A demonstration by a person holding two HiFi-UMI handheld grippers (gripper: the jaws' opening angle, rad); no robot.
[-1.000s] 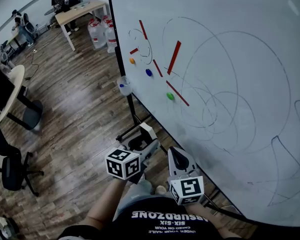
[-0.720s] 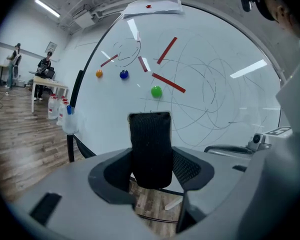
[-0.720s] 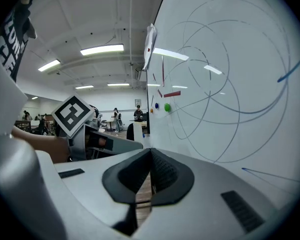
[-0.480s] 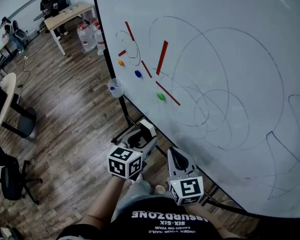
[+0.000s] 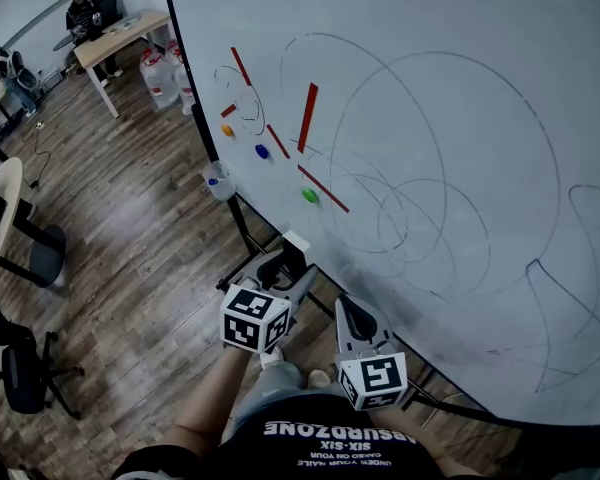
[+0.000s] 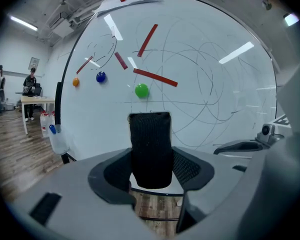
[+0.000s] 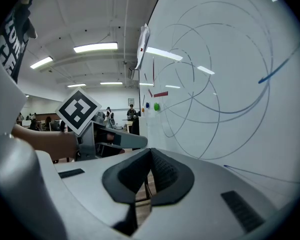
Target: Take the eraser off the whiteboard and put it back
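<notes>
The left gripper (image 6: 151, 171) is clamped on the eraser (image 6: 150, 139), just off the whiteboard (image 6: 210, 54). The right gripper (image 7: 148, 176) is closed on nothing. Press the eraser flat against bare board, and let go only once it sticks.

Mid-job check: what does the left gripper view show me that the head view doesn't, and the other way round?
Only the left gripper view: the black felt face of the eraser, clamped between the jaws of the left gripper. Only the head view: the office chair and the person's black shirt. Both: the whiteboard with its green magnet and red strips.
</notes>
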